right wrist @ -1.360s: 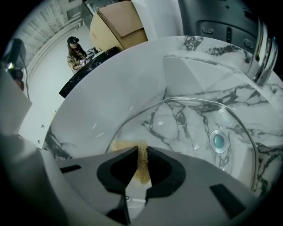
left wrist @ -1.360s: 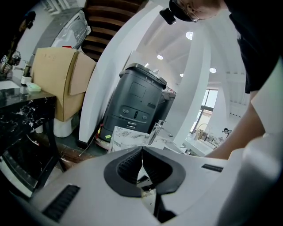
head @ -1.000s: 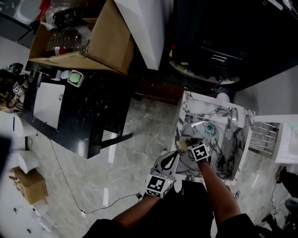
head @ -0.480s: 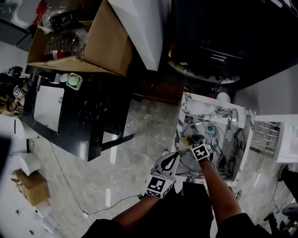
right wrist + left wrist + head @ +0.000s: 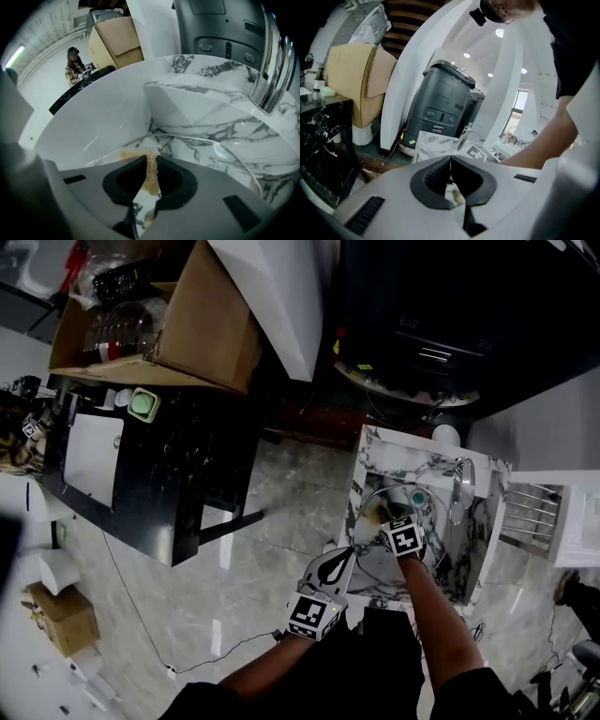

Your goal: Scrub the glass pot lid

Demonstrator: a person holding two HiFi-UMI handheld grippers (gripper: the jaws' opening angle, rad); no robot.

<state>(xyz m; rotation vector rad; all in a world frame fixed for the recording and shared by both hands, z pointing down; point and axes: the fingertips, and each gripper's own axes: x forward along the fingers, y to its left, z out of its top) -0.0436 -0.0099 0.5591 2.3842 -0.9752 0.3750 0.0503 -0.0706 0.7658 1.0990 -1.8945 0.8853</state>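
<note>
Two grippers: the right gripper (image 5: 150, 161) does the work and the left gripper (image 5: 451, 160) stands by.
Right gripper: clenched on a tan scourer (image 5: 151, 174), a thin wad pinched between the jaw tips and hanging a little below them.
Left gripper: jaws closed tip to tip with nothing between them. In the head view it hangs off the sink's near edge, at 7 o'clock from the right one, touching neither lid nor scourer.
Scourer: its lower end meets the glass just inside the lid's rim, at 11 o'clock of the jaws in the right gripper view.
Lid (image 5: 206, 151): clear glass, lying in the sink under the right gripper. Its rim arcs from 9 o'clock over 12 to 4 o'clock around the jaws.
Sink (image 5: 211, 101): white marble with grey veins. The faucet (image 5: 269, 79) rises at 2 o'clock, well apart from the lid.
Beyond: a cardboard box (image 5: 202, 329) at 10 o'clock of the head view, above a black table (image 5: 187, 460).
Step in hand: scrubbing looks under way, with the scourer working the rim zone nearest the sink's left wall.
Next move: likely a sweep round the glass toward 3 o'clock, with steady downward pressure. The lid looks unheld, so it may slide or spin; the idle left gripper could pin its rim.
</note>
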